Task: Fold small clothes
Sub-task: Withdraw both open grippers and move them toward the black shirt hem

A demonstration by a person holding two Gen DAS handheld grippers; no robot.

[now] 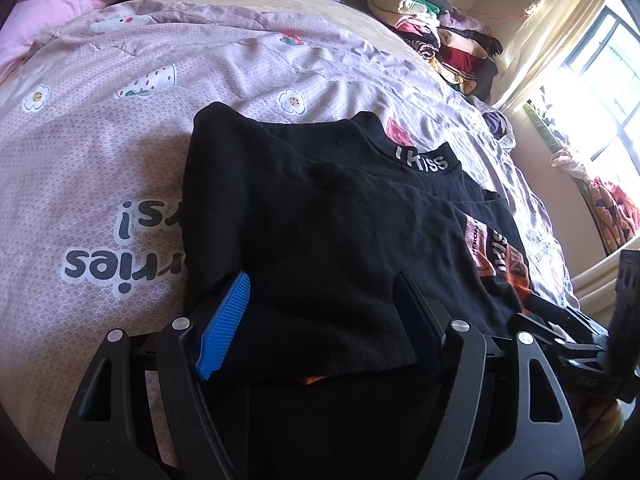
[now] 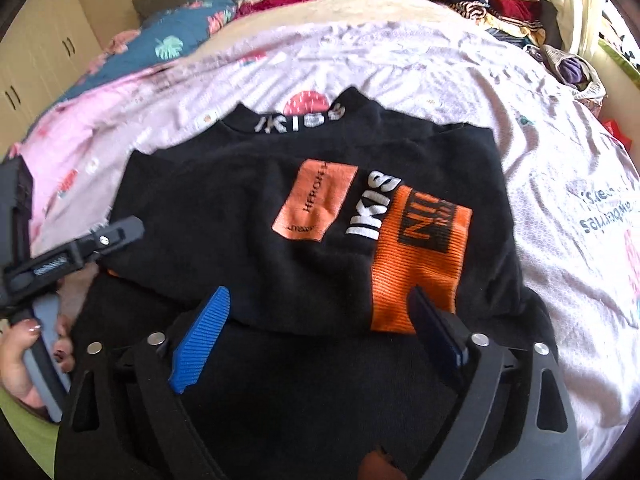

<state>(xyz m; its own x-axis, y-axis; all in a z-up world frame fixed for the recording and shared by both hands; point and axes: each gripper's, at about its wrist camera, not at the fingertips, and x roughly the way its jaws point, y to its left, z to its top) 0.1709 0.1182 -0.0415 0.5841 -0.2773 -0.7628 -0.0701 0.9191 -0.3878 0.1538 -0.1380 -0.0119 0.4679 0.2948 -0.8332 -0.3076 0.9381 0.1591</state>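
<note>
A black shirt [image 1: 320, 240] [image 2: 240, 240] with orange patches is lying partly folded on the bed's pink quilt [image 1: 120, 120] [image 2: 560, 160], while the left claw [image 1: 320, 328] and right claw [image 2: 320, 336] are both hovering released over its near hem, gripping nothing.

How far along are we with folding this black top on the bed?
Done: the black top lies on the pink quilt with its lower part folded up over the chest, orange patches showing. In hand: nothing; the left tool and right tool are both open above the folded edge. Left: the sides look unfolded, and stacking it with the folded pile.
</note>
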